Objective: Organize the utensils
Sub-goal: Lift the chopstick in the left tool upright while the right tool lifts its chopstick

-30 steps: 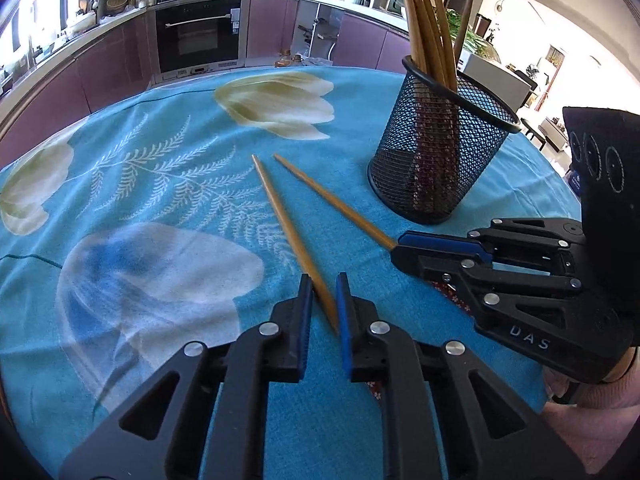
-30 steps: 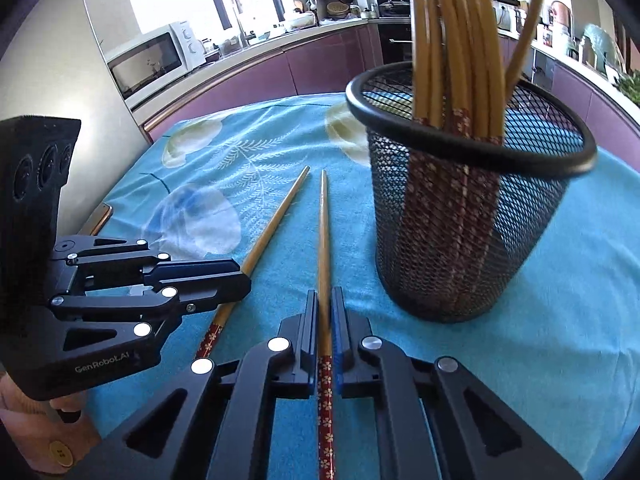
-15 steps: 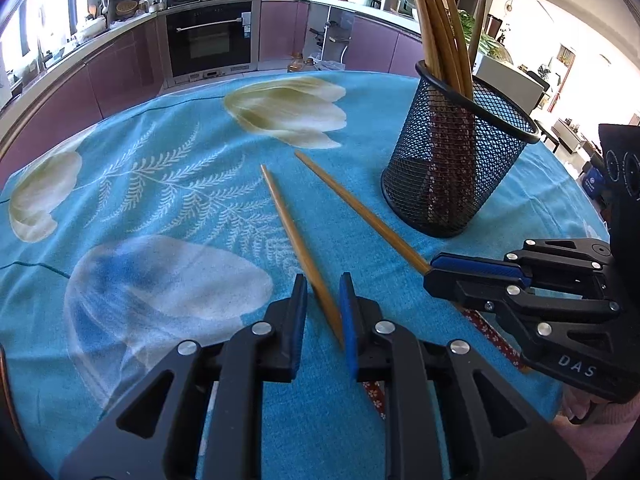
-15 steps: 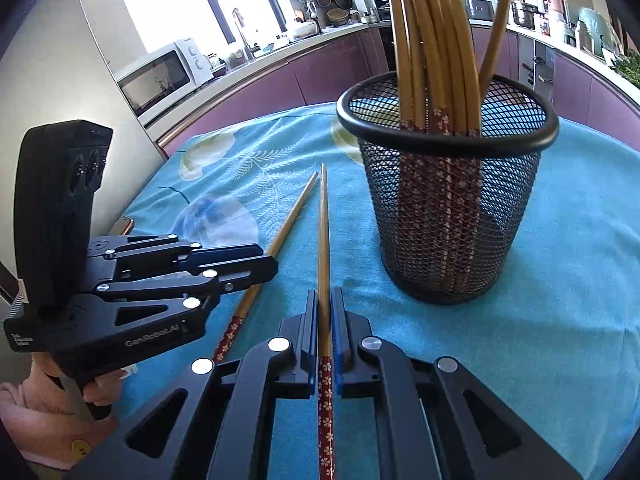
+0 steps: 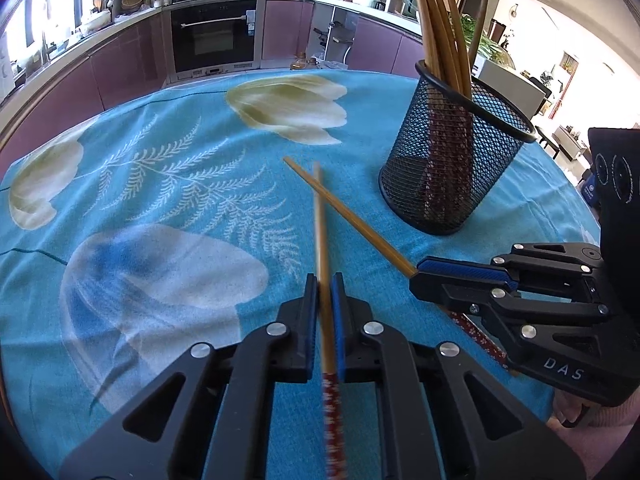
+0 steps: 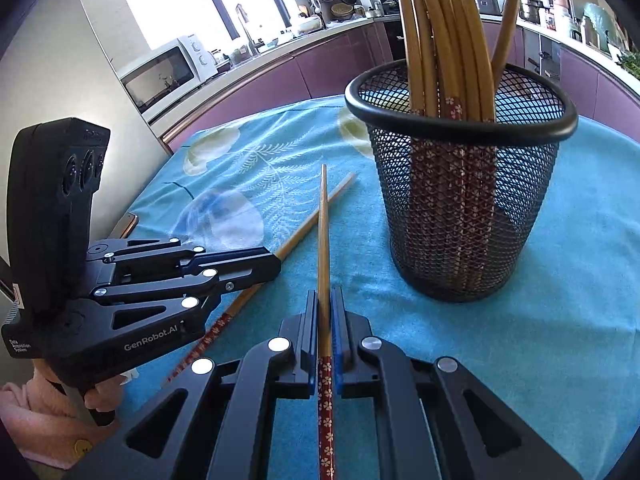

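The left gripper (image 5: pixel 325 280) slants downward toward the counter (image 5: pixel 168 184), which wears a turquoise cloth printed with pale flowers and ferns, and it is clenched on a bamboo chopstick with a red flower-patterned handle (image 5: pixel 321 240); the stick runs straight out between the blue pads and looks blurred. The right gripper (image 6: pixel 325 298) slants down at a similar angle and is clamped on a second bamboo chopstick with the same red patterned handle (image 6: pixel 323 248), whose pointed end aims away from the camera. The two sticks cross near their thin ends above the cloth, each handle end trailing back past its gripper. In the right wrist view a hand in a pink sleeve (image 6: pixel 100 398) grips the handle of the left tool low at the frame's left. A black wire-mesh cup (image 6: pixel 460 208) stands upright on the cloth near the crossed sticks, to their right in both views, packed with more bamboo chopsticks (image 6: pixel 444 40) that fan out above its rim.
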`<move>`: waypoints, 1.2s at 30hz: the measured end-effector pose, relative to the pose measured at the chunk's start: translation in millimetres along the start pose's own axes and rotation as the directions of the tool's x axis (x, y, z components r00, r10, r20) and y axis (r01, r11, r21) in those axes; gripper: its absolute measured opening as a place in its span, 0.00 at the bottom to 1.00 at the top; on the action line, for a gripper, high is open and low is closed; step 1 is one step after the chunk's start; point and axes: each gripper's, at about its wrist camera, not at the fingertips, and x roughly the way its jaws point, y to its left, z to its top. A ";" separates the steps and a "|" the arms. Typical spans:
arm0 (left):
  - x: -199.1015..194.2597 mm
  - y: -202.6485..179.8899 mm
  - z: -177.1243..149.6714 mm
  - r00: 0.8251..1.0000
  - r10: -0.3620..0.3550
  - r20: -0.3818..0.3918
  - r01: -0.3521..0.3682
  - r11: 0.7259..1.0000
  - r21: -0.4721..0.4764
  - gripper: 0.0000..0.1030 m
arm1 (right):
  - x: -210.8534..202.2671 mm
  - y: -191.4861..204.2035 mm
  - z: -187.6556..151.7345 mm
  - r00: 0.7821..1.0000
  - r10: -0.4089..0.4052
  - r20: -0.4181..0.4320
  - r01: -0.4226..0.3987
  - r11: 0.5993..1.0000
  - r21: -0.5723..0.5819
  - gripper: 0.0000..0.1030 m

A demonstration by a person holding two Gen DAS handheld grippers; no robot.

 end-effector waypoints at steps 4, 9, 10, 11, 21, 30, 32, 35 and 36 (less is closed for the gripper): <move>-2.4 -1.9 -3.7 1.000 0.002 -0.003 -0.002 1.000 0.008 0.07 | 2.6 0.1 -1.0 1.000 -0.020 -0.013 0.020 1.000 -0.009 0.05; -0.3 -6.4 1.4 1.000 0.021 -0.001 -0.021 0.999 0.034 0.12 | 4.4 2.4 0.3 0.998 -0.062 -0.014 0.062 0.998 -0.032 0.08; 0.9 -7.1 2.7 1.000 0.026 0.000 -0.026 0.999 0.038 0.14 | 5.6 3.0 1.0 0.998 -0.063 -0.019 0.063 0.997 -0.036 0.10; 2.3 -7.3 3.9 0.999 0.033 0.000 -0.033 0.999 0.040 0.16 | 6.1 3.3 1.5 0.998 -0.064 -0.018 0.063 0.997 -0.039 0.12; 9.5 -9.1 9.6 0.998 0.056 0.007 -0.056 0.997 0.047 0.07 | 10.0 4.4 6.3 0.997 -0.076 -0.017 0.075 0.996 -0.046 0.07; 1.2 -8.3 8.0 0.999 0.038 0.026 -0.039 0.999 0.030 0.07 | -2.2 0.4 5.4 1.000 -0.029 0.011 0.029 1.000 -0.012 0.06; -3.0 -7.6 7.5 0.999 0.033 0.034 -0.034 0.999 0.027 0.07 | -6.6 1.0 5.6 1.000 -0.020 0.020 0.020 1.000 -0.013 0.06; -9.2 -7.5 7.4 0.999 0.027 0.046 -0.028 0.999 0.023 0.07 | -14.2 3.0 5.6 0.999 -0.006 0.041 0.007 1.000 -0.021 0.06; -11.7 -7.2 7.6 0.998 0.026 0.051 -0.027 0.999 0.021 0.07 | -16.2 4.8 5.8 0.999 -0.001 0.048 0.002 1.000 -0.023 0.06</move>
